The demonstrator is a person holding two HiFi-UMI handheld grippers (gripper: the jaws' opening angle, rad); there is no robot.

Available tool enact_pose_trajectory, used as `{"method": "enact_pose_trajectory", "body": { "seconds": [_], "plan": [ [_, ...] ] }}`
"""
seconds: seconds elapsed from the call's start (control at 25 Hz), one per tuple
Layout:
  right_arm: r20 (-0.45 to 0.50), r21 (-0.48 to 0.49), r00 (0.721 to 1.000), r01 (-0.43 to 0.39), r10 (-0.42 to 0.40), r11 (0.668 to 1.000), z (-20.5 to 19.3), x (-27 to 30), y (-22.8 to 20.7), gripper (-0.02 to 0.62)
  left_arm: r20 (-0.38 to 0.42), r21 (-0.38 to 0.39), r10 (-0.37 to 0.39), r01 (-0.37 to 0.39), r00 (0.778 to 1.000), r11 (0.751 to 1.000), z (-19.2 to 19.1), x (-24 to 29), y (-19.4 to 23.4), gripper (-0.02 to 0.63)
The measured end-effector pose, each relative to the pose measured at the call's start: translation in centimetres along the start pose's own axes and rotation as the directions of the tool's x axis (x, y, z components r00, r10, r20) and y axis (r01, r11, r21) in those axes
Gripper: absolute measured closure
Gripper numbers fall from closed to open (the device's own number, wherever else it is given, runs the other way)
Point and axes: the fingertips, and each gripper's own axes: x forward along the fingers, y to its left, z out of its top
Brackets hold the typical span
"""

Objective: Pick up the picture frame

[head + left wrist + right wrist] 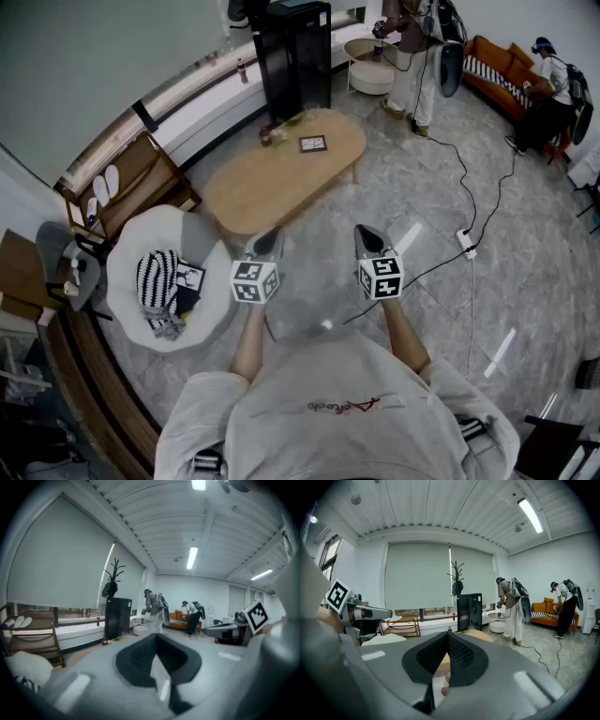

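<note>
Head view: picture frame (312,143) flat on table (253,187), well ahead
Left gripper (266,244): pressed together, empty
Right gripper (367,240): also pressed together, frame unreached

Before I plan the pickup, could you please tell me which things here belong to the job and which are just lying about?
For the job: picture frame; oval wooden table under it; left tongs and right tongs, both shut and empty.
Lying about: small bottle on the table; striped cushion; white chair; power strip; black cabinet.
</note>
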Motion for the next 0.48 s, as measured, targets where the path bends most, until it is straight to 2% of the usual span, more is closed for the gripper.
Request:
{"method": "enact_pose_trajectory", "body": {
  "seconds": [0.48],
  "plan": [
    [-0.003,0.014,1.0,-0.001,0.001,1.0,-0.3,-0.3,-0.9,0.591,-0.014,-0.031,0.017,-0.018,1.0,0.999,-1.2,0.1,-0.6,0.606]
  ]
}}
